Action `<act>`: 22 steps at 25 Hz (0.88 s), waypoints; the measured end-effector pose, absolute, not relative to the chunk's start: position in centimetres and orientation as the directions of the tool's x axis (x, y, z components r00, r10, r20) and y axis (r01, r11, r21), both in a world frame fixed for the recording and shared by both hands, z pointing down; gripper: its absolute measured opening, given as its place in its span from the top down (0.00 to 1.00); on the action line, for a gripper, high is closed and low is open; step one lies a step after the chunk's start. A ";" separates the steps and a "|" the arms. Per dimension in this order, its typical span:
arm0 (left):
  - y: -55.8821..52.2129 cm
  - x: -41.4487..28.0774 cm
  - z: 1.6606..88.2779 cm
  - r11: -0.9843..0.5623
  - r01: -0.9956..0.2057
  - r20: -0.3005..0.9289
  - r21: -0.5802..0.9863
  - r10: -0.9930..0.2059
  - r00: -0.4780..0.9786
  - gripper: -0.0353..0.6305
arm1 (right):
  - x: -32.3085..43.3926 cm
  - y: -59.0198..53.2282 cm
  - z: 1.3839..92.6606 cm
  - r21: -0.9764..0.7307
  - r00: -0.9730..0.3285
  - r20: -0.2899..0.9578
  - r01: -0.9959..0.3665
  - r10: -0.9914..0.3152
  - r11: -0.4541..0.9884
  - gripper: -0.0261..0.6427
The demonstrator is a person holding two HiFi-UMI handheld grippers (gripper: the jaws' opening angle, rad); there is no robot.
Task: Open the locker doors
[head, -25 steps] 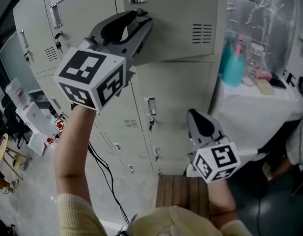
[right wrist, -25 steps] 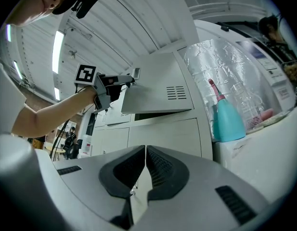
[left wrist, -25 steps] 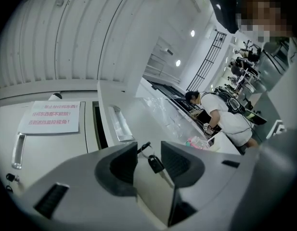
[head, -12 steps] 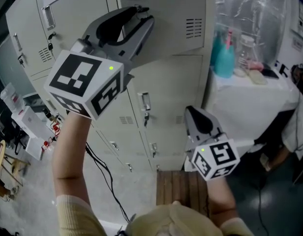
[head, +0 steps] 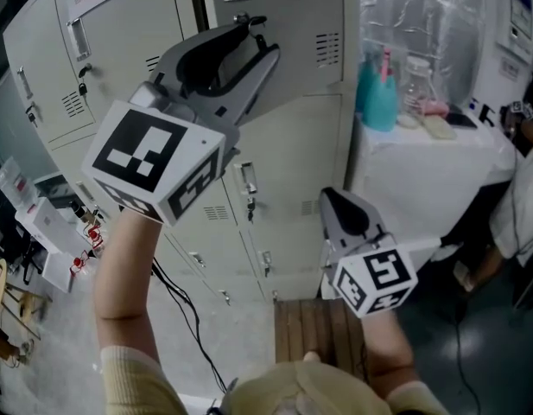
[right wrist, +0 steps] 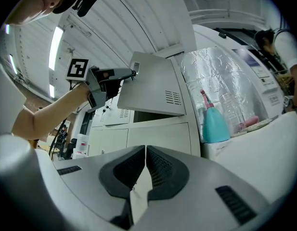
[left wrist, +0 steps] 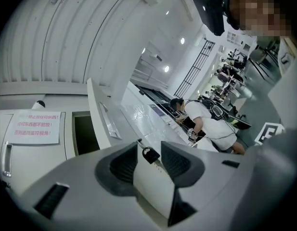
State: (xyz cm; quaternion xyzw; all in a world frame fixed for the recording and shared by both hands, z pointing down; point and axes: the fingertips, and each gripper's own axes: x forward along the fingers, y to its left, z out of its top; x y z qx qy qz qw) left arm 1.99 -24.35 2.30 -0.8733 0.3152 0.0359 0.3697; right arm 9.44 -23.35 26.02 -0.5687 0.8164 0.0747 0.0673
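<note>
The upper locker door (head: 309,24) is beige with vent slits and stands swung out from the cabinet. My left gripper (head: 253,33) is raised and shut on the door's free edge. In the left gripper view the door panel (left wrist: 153,186) fills the gap between the jaws of this gripper (left wrist: 149,160), and a small padlock (left wrist: 150,154) hangs there. The right gripper view shows the tilted door (right wrist: 155,88), the dark gap of the opened compartment (right wrist: 158,117) under it and the left gripper (right wrist: 131,72) at its edge. My right gripper (head: 335,201) is lower, shut and empty, apart from the lockers.
Closed lower lockers (head: 283,171) with handles stand below. A white-draped table (head: 421,162) to the right holds a teal bottle (head: 380,93). A wooden slatted stool (head: 322,335) lies under me. A black cable (head: 184,309) hangs at the left. People stand behind.
The upper door has swung further out with my left gripper on its edge. The right gripper has hardly moved.
</note>
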 end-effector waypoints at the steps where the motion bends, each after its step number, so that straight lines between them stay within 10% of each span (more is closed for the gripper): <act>1: -24.3 2.0 2.3 -0.533 -0.578 -0.294 -0.618 -0.525 0.799 0.72 | 9.5 -23.2 26.0 0.044 -0.340 -0.195 -0.940 -0.920 0.338 0.96; 22: -22.7 -2.1 3.5 -0.556 -0.631 -0.345 -0.542 -0.537 0.770 0.72 | 9.4 -21.5 26.4 0.056 -0.321 -0.179 -0.947 -0.930 0.316 0.96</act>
